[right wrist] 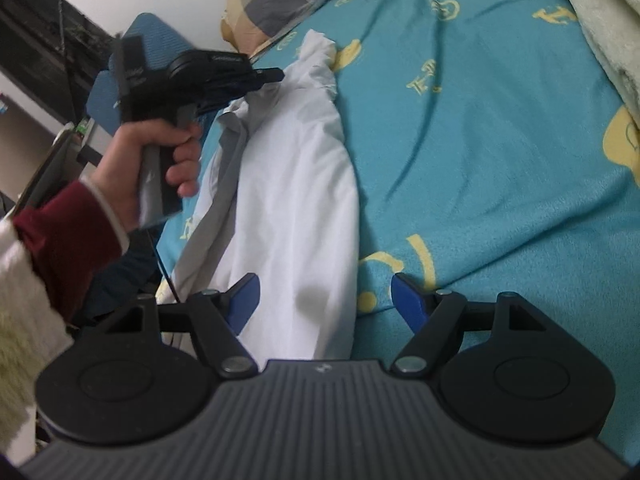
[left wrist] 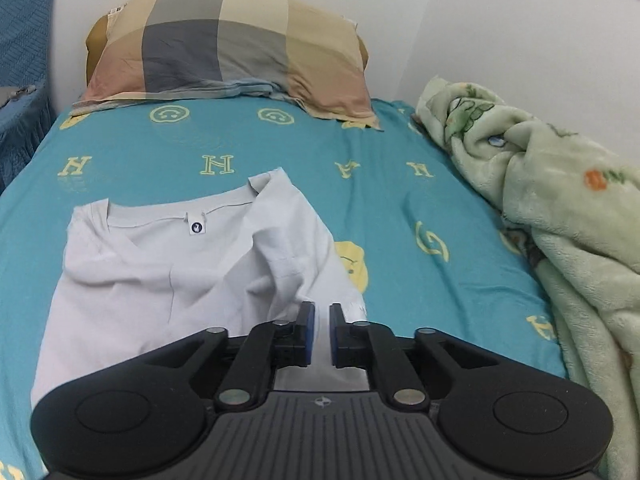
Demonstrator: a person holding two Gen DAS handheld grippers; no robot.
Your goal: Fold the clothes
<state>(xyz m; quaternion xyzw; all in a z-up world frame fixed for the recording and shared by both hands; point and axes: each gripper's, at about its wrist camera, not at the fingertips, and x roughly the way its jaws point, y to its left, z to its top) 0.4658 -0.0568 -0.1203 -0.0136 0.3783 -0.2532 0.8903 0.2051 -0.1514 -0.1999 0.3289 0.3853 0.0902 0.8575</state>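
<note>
Starting at the left: your left gripper (left wrist: 319,334) hangs over the right-hand part of the pale grey shirt (left wrist: 168,280), which lies on the teal bed sheet (left wrist: 420,200) with its collar toward the pillow (left wrist: 228,44) and its long axis running from you to the headboard. Its blue fingers (left wrist: 308,334) stand nearly together with a narrow gap; cloth shows behind that gap, but you cannot tell whether any fabric is pinched. From the right wrist view the folded-over side of the shirt rises toward those fingers, which suggests a lifted layer. Further right, your right gripper (right wrist: 326,300) sits low at the hem end, its fingers (right wrist: 408,300) spread wide: one over the shirt's right edge, the other over bare sheet. So the hem is nearest the right hand. The green blanket (left wrist: 560,220) lies well apart.
</note>
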